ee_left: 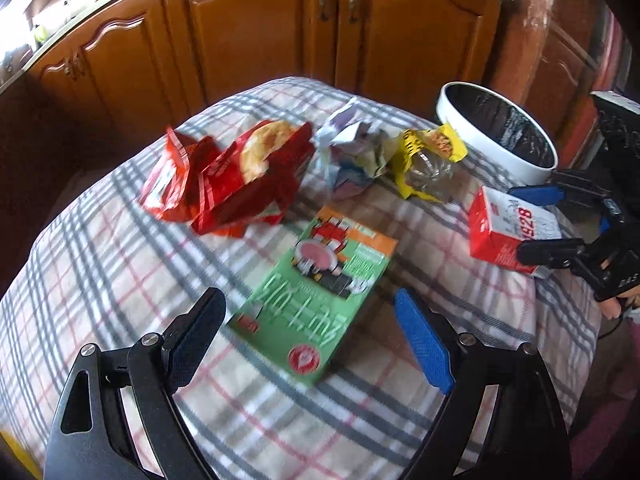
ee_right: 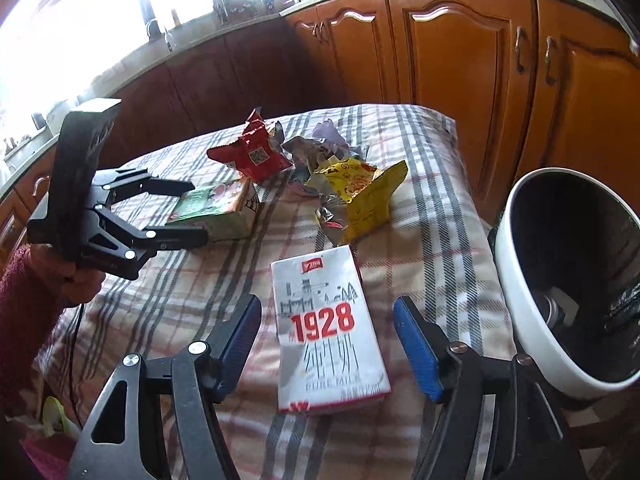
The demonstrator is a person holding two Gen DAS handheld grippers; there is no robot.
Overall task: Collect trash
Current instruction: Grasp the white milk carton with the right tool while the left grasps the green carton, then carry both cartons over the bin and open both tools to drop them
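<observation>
Near the tablecloth's point(ee_right: 420, 216) right edge, beside the bin point(ee_right: 516, 304), the right gripper point(ee_right: 327, 340) straddles the milk carton point(ee_right: 328, 336), jaws apart; the left gripper point(ee_left: 310, 316) gapes over the green box point(ee_left: 316, 292).

My left tool point(ee_left: 310, 336) straddles the juice carton point(ee_left: 316, 300) lying flat on the tabletop point(ee_left: 100, 280); my right tool point(ee_right: 328, 344) straddles the milk carton point(ee_right: 330, 332), pads off its sides. Snack bag point(ee_left: 228, 180) at far left, crumpled paper point(ee_left: 352, 148) and wrapper point(ee_left: 428, 160) behind both cartons. Bin point(ee_right: 568, 280) beside the tabletop's right edge, cabinets point(ee_left: 260, 40) behind.
</observation>
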